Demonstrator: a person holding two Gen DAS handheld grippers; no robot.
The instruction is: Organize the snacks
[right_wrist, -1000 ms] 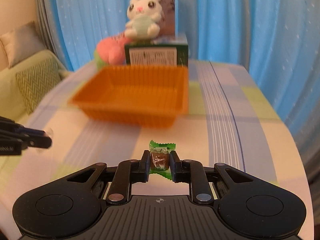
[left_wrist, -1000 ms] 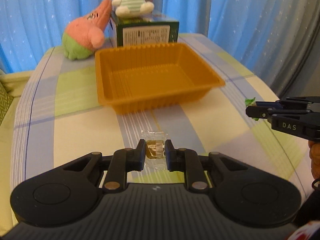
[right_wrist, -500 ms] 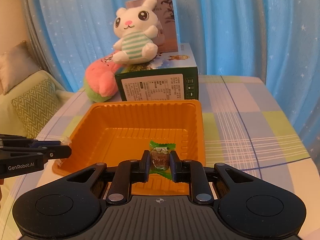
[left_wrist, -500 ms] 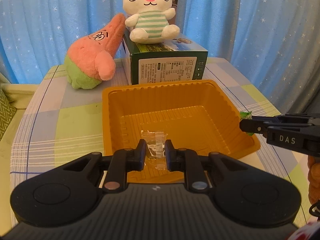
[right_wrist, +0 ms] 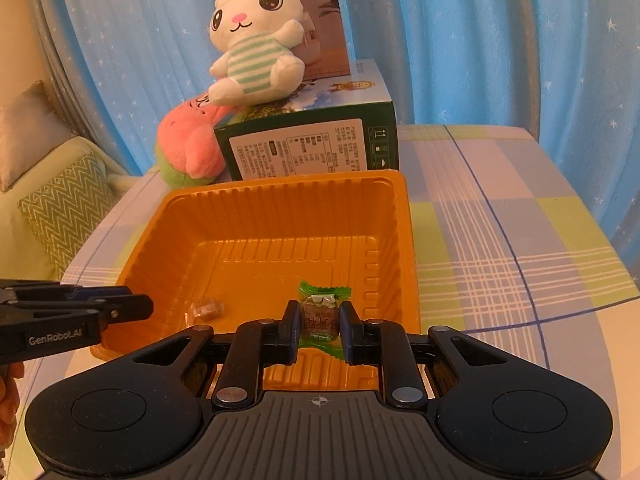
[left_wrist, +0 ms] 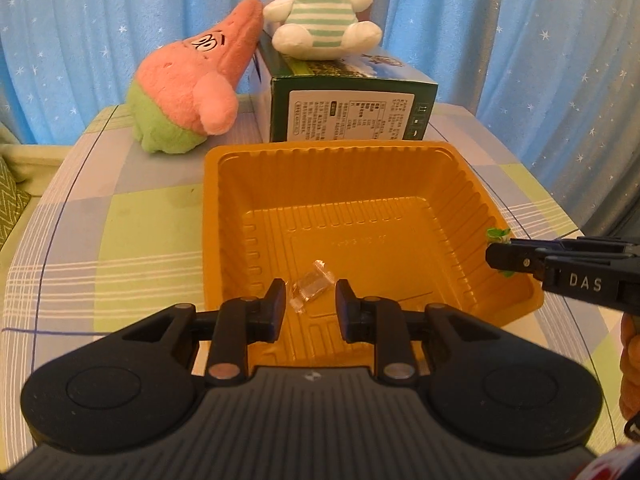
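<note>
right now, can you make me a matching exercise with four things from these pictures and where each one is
Things:
1. clear-wrapped brown candy
2. green-wrapped candy
3. white plush rabbit with green stripes
4. pink star plush with green bottom

Places:
A. on the dark green cardboard box
B. loose on the floor of the orange plastic tray
C. on the tablecloth, left of the box
D. between the right gripper fingers

Pairs: 1-B, 2-D, 3-A, 4-C
</note>
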